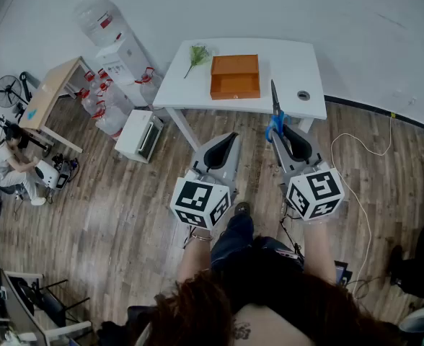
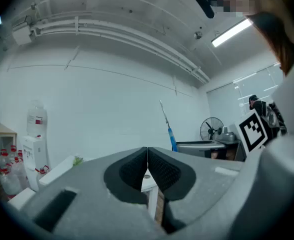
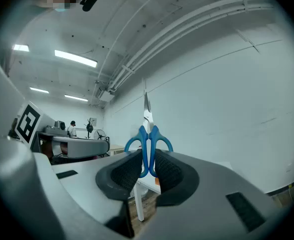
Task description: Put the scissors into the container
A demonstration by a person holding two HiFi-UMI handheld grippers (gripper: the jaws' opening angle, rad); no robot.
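Blue-handled scissors (image 1: 275,114) (image 3: 147,143) stand in my right gripper (image 1: 279,130) (image 3: 148,165), which is shut on their handles, blades pointing up and away from me. They also show in the left gripper view as scissors (image 2: 169,129) off to the right. An orange container (image 1: 235,76) lies on the white table (image 1: 298,67), ahead and left of the scissors. My left gripper (image 1: 230,140) (image 2: 147,165) is shut with nothing between its pads, held in front of the table's near edge.
A green sprig (image 1: 196,56) lies at the table's left end and a round hole (image 1: 303,95) is at its right front. A water dispenser (image 1: 125,58) with bottles, a white box (image 1: 141,134) and a wooden desk (image 1: 50,96) stand to the left. A cable (image 1: 362,179) runs over the floor at right.
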